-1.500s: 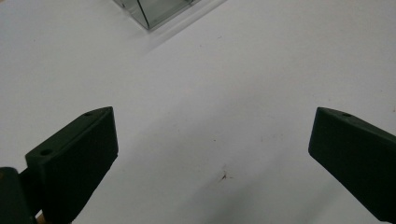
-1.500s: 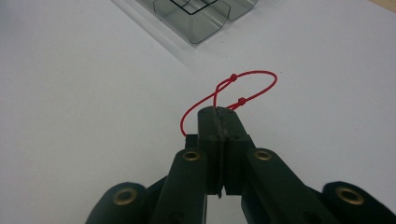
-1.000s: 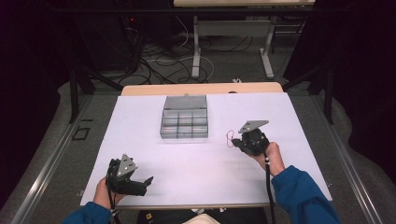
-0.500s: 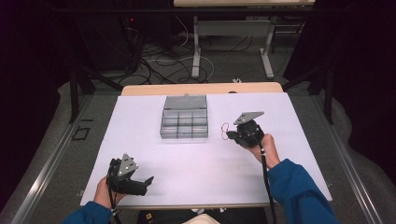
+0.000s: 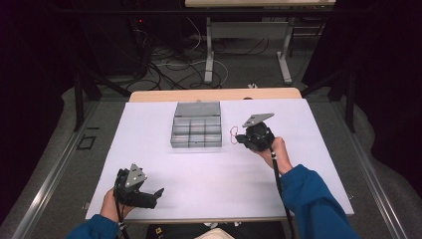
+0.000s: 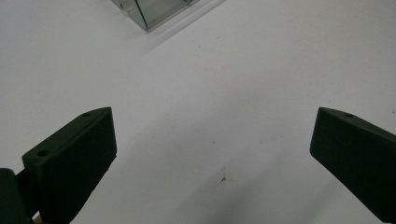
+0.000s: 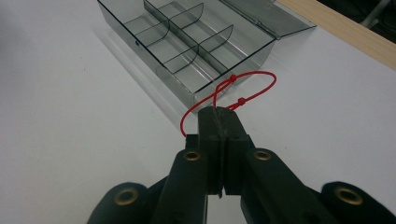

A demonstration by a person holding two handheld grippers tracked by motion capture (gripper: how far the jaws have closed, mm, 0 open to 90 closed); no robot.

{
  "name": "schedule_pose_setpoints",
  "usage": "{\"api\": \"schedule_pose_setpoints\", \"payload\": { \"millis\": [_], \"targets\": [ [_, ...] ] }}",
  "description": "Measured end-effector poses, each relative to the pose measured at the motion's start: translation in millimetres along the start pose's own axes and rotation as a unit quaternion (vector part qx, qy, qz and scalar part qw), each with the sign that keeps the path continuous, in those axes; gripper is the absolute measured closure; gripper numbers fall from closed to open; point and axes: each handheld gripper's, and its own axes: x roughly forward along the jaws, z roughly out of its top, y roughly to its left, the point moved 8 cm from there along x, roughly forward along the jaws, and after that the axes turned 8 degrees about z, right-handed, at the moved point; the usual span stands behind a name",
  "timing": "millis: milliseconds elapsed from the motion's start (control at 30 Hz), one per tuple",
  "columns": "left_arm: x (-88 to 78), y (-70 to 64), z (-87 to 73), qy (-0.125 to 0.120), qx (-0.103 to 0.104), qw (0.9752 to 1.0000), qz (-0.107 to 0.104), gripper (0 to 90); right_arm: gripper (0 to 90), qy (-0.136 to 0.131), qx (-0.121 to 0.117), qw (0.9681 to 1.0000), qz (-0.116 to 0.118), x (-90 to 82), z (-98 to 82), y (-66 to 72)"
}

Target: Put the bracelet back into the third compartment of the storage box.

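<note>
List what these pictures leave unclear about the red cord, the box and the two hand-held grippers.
- Red cord: in the right gripper view the shut jaws of the right hand-held gripper cover the pinched part; in the high view it is too small to trace.
- Compartment box: cut off by the top edge in the left gripper view.
- Left hand-held gripper: its jaw tips are too small in the high view.

The left tool (image 5: 149,195) is held low near the person's side, its jaws spread wide apart. The right tool (image 5: 240,138) is held farther forward, forearm stretched out, with its jaws pressed fully together.
</note>
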Motion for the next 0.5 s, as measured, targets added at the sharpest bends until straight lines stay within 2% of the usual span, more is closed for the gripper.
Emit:
{"api": "schedule_pose_setpoints", "payload": {
  "millis": [100, 133, 433, 500],
  "targets": [
    [0.5, -0.9, 0.3, -0.002, -0.002, 1.0, 0.0, 0.6, 90.0, 0.005, 0.0, 1.0, 0.002, 1.9, 2.7, 0.0],
    [0.2, -0.8, 0.2, -0.001, -0.002, 1.0, -0.001, 0.6, 90.0, -0.004, 0.0, 1.0, -0.003, 4.7, 5.9, -0.8],
    [-0.1, -0.9, 0.3, -0.002, -0.002, 1.0, -0.002, 0.6, 90.0, -0.007, -0.007, 0.9999, 0.0, 12.6, 20.8, 2.8],
    [-0.1, 0.9, 0.6, -0.005, 0.002, 1.0, 0.004, 0.6, 90.0, -0.005, -0.008, 0.9999, 0.002, 13.2, 22.3, 3.7]
  ]
}}
